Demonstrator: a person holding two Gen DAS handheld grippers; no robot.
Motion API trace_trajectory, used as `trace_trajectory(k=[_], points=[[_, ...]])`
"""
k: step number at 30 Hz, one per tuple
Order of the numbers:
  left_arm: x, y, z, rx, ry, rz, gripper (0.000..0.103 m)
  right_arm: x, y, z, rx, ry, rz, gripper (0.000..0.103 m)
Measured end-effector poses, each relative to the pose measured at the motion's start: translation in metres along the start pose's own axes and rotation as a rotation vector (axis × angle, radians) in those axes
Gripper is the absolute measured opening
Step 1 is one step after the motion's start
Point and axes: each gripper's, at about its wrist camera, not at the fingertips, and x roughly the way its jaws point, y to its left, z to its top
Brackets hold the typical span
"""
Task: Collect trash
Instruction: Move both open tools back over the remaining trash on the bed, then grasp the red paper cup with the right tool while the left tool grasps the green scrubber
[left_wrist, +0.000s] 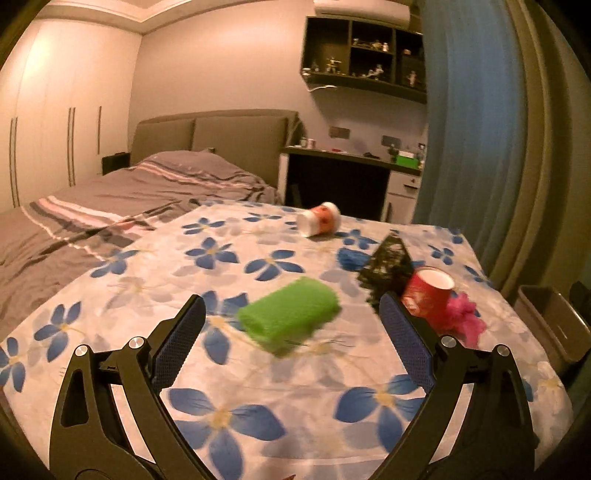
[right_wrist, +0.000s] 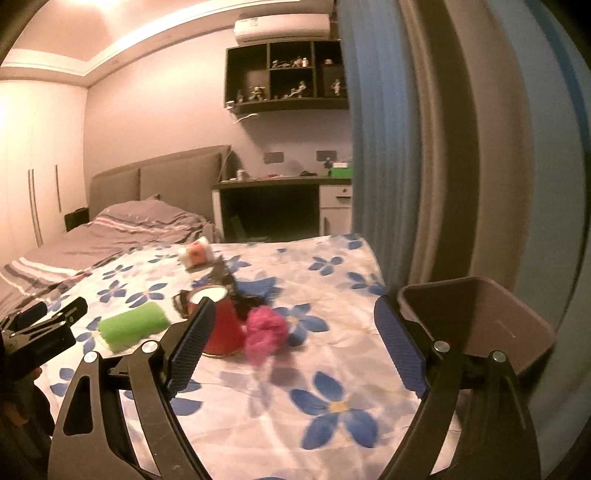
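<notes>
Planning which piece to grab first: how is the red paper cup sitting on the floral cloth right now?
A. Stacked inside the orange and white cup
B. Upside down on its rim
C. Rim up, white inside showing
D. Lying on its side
C: the red paper cup stands with its open mouth upward and white interior visible, next to the pink crumpled piece on the floral cloth.

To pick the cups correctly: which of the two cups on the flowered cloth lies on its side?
The orange and white cup at the far edge lies on its side. The red cup beside the pink scrap stands with its mouth up.
</notes>
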Motion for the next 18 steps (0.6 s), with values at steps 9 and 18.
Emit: trace_trajectory(k=[9, 18], points=[[0.008, 0.029, 0.002, -0.031, 0.009, 0.03, 0.094, 0.032, 0.035, -0.002, -0.023, 0.053, 0.07, 0.084], [0.021, 0.043, 0.013, -0.037, 0.007, 0.045, 0.094, 0.078, 0.068, -0.006, -0.03, 0.106, 0.094, 0.084]])
